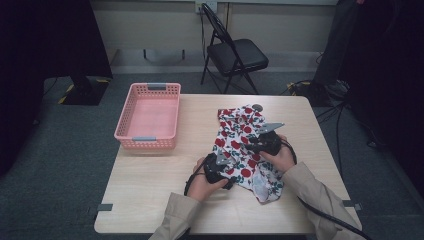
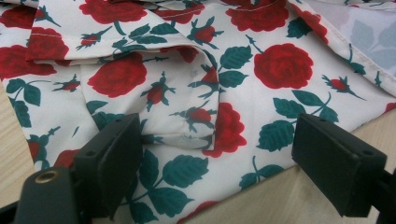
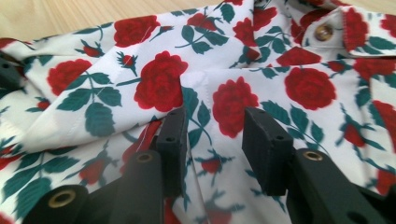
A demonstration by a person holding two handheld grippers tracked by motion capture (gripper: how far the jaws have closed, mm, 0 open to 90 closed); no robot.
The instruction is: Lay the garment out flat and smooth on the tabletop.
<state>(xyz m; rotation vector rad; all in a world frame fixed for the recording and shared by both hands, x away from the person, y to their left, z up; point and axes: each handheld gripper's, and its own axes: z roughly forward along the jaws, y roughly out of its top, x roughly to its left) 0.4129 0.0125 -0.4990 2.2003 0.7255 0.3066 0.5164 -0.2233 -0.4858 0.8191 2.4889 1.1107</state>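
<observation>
A white garment (image 1: 243,131) printed with red roses and green leaves lies crumpled on the right half of the wooden table (image 1: 160,192). My left gripper (image 1: 231,168) rests at the garment's near left edge. In the left gripper view, the left gripper (image 2: 219,140) stands open, its jaws wide apart over the garment (image 2: 196,93) and the table edge of the cloth. My right gripper (image 1: 248,145) is over the middle of the garment. In the right gripper view, the right gripper (image 3: 215,128) has its jaws partly closed around a raised fold of the garment (image 3: 205,93), with a gap still showing. A brown button (image 3: 322,31) sits on the placket.
A pink plastic basket (image 1: 145,143) stands on the table's far left and holds nothing. Bare wood lies between it and the garment and along the near edge. A black folding chair (image 1: 235,55) stands beyond the table. Cables trail off to the right.
</observation>
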